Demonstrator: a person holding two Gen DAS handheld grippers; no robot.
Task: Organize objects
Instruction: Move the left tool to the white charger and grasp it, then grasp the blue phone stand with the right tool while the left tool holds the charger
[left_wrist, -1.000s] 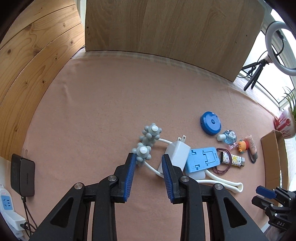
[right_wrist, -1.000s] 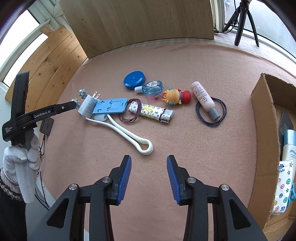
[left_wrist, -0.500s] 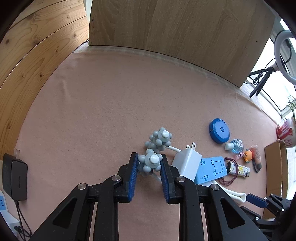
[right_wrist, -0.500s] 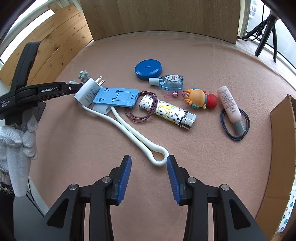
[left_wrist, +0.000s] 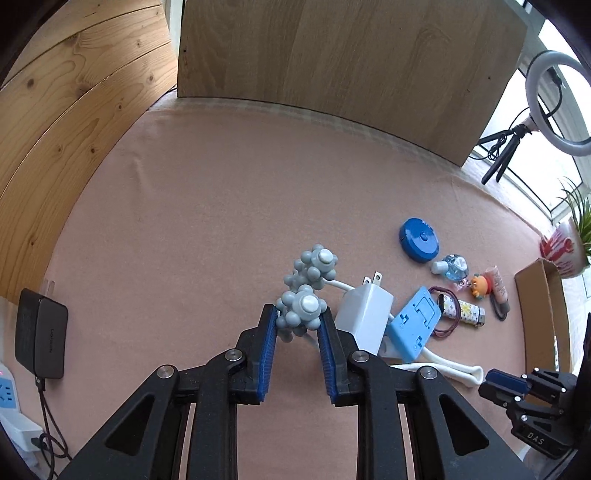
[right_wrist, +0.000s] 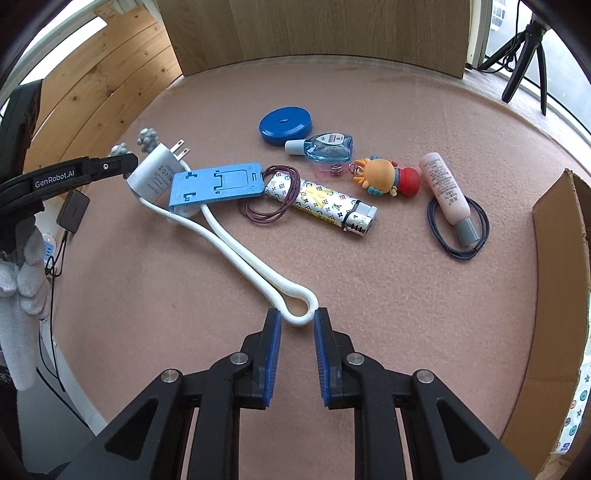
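We find the right gripper (right_wrist: 297, 317) nearest, its jaws closing around the loop end of the white massager (right_wrist: 236, 251), pads touching the loop. Farther left, the left gripper (left_wrist: 297, 314) pinches one knobbed grey ball (left_wrist: 302, 309). The cardboard box (right_wrist: 554, 280) stands right.

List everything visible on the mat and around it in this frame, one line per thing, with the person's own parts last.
massager: one, white loop handle with two grey knobbly heads, mat left
charger plug: one, white, on massager handle
phone stand: one, light blue, leaning on plug
tape measure: one, dark blue, mat far side
dropper bottle: one, clear blue, beside tape measure
lighter: one, patterned, centre
toy figure: one, orange and red
tube: one, pink, on dark hair tie
cardboard box: one, brown, right
left gripper: closed on a knobbly head
right gripper: closing around the handle loop
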